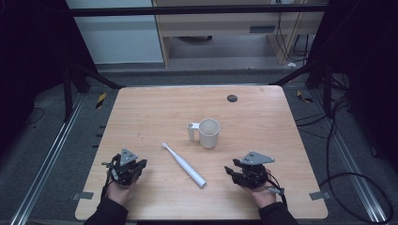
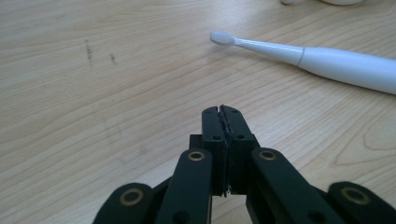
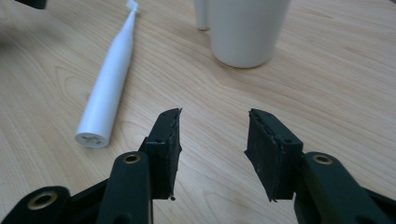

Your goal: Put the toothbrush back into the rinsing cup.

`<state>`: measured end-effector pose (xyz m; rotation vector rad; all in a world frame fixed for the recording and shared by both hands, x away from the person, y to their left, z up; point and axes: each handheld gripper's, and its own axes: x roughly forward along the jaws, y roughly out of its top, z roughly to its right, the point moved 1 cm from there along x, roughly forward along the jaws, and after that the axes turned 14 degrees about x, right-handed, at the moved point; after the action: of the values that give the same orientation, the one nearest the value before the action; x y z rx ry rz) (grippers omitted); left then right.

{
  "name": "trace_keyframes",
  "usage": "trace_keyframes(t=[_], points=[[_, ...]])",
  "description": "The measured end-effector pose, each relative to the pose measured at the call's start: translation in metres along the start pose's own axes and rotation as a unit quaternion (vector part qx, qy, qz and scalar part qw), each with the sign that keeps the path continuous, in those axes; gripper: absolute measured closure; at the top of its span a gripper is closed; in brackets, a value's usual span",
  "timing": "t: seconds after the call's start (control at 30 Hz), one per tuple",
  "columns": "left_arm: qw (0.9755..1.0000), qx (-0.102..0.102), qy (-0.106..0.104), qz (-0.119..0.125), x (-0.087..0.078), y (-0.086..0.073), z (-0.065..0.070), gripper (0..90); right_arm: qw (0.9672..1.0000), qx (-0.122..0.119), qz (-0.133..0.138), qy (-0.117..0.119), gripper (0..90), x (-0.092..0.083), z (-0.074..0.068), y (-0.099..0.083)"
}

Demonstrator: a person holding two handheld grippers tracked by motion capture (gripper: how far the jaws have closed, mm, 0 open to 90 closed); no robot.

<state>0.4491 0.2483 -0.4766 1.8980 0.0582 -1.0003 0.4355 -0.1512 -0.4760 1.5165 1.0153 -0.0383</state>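
A white electric toothbrush (image 1: 184, 164) lies flat on the wooden table (image 1: 141, 108), its brush head toward the far left. Beyond it stands a white cup (image 1: 209, 133) with a handle on its left. My left gripper (image 1: 139, 164) rests near the table's front left, shut with nothing between its jaws; its own view has the toothbrush (image 2: 327, 60) ahead and to the right of the gripper (image 2: 222, 110). At the front right is my right gripper (image 1: 230, 169), open and empty, seen up close (image 3: 214, 116) with the cup (image 3: 245, 30) ahead and the toothbrush (image 3: 108, 88) to its left.
A small dark round hole (image 1: 232, 98) sits near the table's far edge. Metal rails and cables run along the floor on both sides. Bare wood lies between the two grippers and around the cup.
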Motion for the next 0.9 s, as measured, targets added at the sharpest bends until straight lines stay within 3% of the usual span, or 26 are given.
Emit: trace_keyframes(t=[0.33, 0.53, 0.8, 0.9], points=[[0.9992, 0.015, -0.036, 0.003, 0.02, 0.018, 0.017, 88.8, 0.9985, -0.023, -0.029, 0.039, 65.6, 0.026, -0.028, 0.003], [0.9981, 0.026, -0.056, -0.002, 0.031, 0.026, 0.028, 88.9, 0.9976, -0.031, -0.044, 0.044, 71.7, 0.042, -0.04, 0.001], [0.997, 0.046, -0.061, -0.012, 0.046, 0.036, 0.039, 88.8, 0.9958, -0.041, -0.064, 0.051, 80.9, 0.055, -0.05, -0.001], [0.9968, 0.044, -0.065, -0.014, 0.05, 0.038, 0.041, 88.9, 0.9953, -0.043, -0.068, 0.055, 84.5, 0.058, -0.052, -0.002]])
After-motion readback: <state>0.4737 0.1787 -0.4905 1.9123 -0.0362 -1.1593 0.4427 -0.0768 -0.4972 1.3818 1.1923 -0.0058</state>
